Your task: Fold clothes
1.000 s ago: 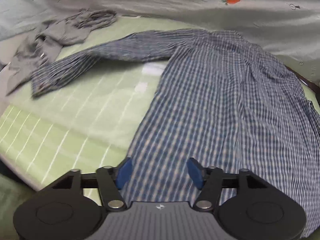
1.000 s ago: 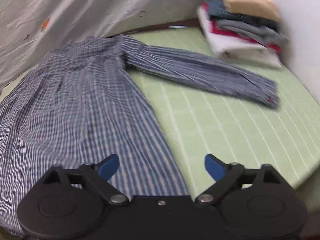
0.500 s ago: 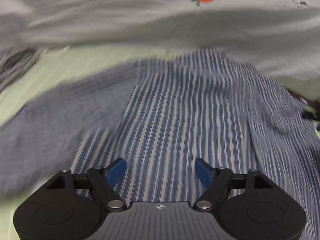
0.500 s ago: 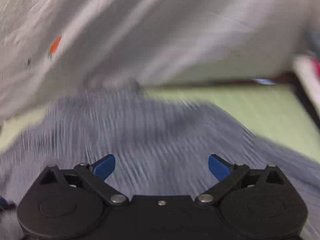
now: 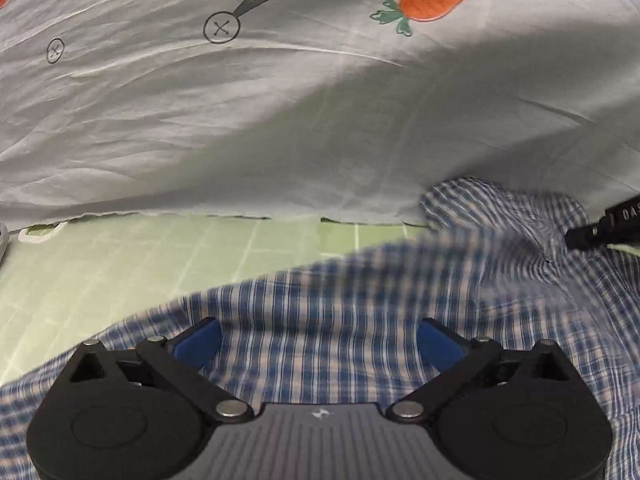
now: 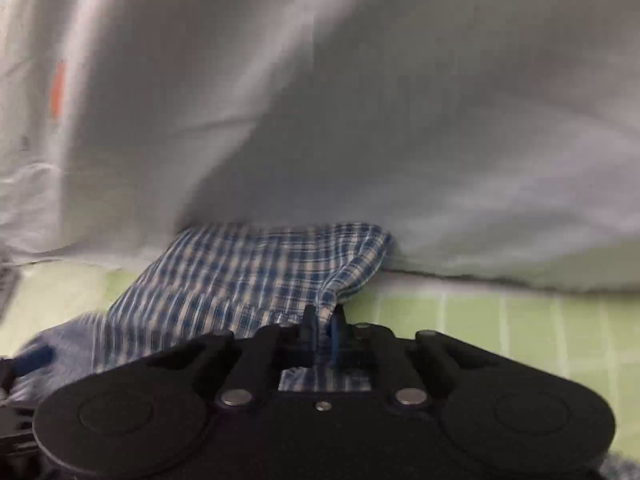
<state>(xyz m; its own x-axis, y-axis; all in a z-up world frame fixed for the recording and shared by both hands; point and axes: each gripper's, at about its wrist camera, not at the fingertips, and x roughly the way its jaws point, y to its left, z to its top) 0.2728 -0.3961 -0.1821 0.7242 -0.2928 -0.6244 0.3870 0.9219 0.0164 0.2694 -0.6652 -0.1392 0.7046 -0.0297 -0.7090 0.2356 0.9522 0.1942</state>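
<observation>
Right wrist view is showing what the left one is not: my right gripper is clenching a fold of the blue plaid shirt, the cloth pinched between the two fingers at lower centre and running up toward the collar end against the grey sheet. Left wrist view is giving me my left gripper with its blue pads spread wide and released, nothing between them; the shirt is lying under and just ahead of it, filling the lower half of the frame over the green checked mat. At the right edge of that frame my right gripper is poking in, touching the shirt, with white letters "DAS" readable on it. A carrot print is sitting upper right on the sheet.
</observation>
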